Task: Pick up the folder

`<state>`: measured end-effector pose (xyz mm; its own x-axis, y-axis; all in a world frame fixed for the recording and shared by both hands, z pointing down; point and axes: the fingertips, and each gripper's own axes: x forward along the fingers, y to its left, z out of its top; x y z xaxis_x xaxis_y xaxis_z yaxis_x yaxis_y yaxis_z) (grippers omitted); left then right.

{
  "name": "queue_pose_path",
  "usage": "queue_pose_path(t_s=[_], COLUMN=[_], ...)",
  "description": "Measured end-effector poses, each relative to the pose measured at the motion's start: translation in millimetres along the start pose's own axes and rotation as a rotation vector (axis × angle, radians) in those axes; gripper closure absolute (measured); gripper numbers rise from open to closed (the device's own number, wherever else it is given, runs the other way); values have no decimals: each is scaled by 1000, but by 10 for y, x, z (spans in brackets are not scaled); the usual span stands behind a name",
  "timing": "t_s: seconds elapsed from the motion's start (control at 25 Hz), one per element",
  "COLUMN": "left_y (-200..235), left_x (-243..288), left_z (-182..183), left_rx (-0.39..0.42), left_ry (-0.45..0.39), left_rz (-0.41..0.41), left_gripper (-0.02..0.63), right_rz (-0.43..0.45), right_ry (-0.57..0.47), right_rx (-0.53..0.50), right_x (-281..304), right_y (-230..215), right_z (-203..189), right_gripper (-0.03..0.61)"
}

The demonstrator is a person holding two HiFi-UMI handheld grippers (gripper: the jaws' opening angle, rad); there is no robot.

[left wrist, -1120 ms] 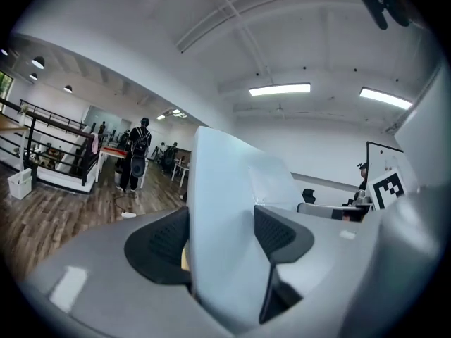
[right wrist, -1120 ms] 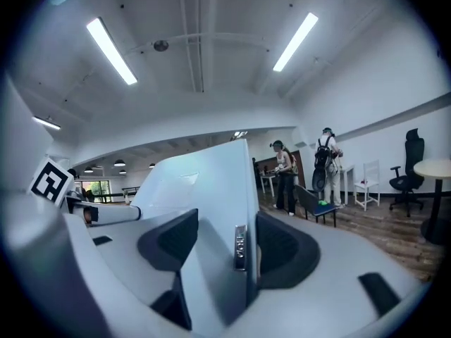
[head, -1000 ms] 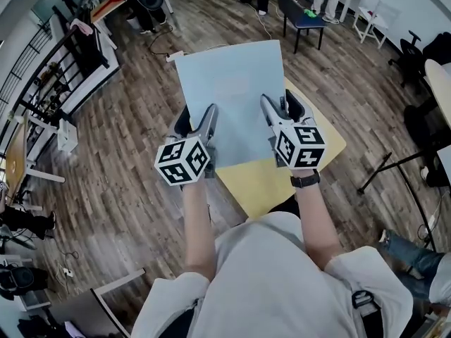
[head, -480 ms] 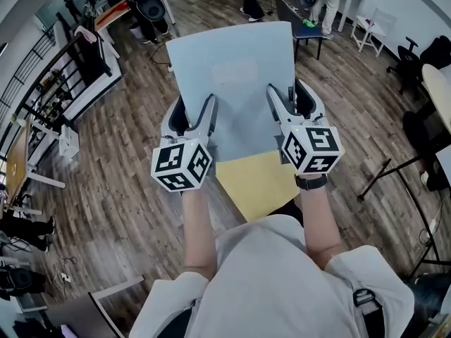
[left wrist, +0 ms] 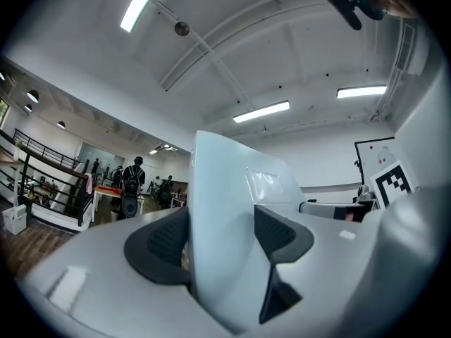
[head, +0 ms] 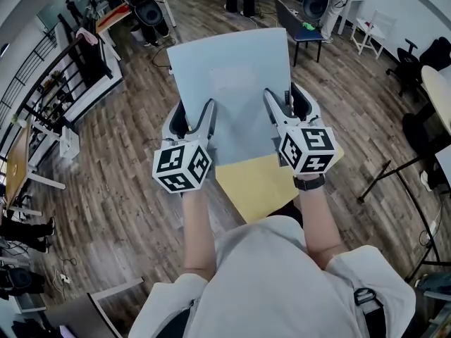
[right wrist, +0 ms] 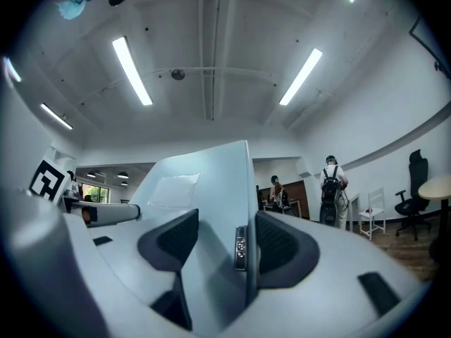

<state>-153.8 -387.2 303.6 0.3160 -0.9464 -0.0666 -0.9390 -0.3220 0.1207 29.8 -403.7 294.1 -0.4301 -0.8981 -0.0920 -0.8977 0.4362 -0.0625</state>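
Observation:
A pale blue-grey folder (head: 232, 83) is held flat in the air above a small yellow table (head: 261, 182). My left gripper (head: 194, 111) is shut on the folder's left edge, with one finger on each side of it. My right gripper (head: 283, 98) is shut on the right edge the same way. In the left gripper view the folder (left wrist: 225, 210) stands as a sheet between the dark pads (left wrist: 165, 248) of the left gripper (left wrist: 222, 243). The right gripper view shows the folder (right wrist: 204, 189) with a small metal clip (right wrist: 241, 247) on its edge, between the right gripper's (right wrist: 225, 245) pads (right wrist: 285, 248).
Wooden floor surrounds the table. A dark table (head: 299, 16) with a green item and a white chair (head: 366, 20) stand at the back right. Shelving and a railing (head: 77, 55) run along the left. A black stand (head: 394, 167) is at the right. People stand far back.
Both grippers lifted the folder up off the yellow table. It now sits higher and larger in the head view, with more of the table uncovered. Little moved in the last half second.

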Motion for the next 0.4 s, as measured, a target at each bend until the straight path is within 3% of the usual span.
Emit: queue_pose_path(t_s=[0.4], left_y=[22], left_x=[173], left_z=[-247], left_rx=[-25], left_ry=[35], left_rz=[-1], left_gripper=[319], right_rz=[-8], right_ry=[41], right_rx=[3], right_x=[106], right_y=[-148], right_z=[-222], right_gripper=[321])
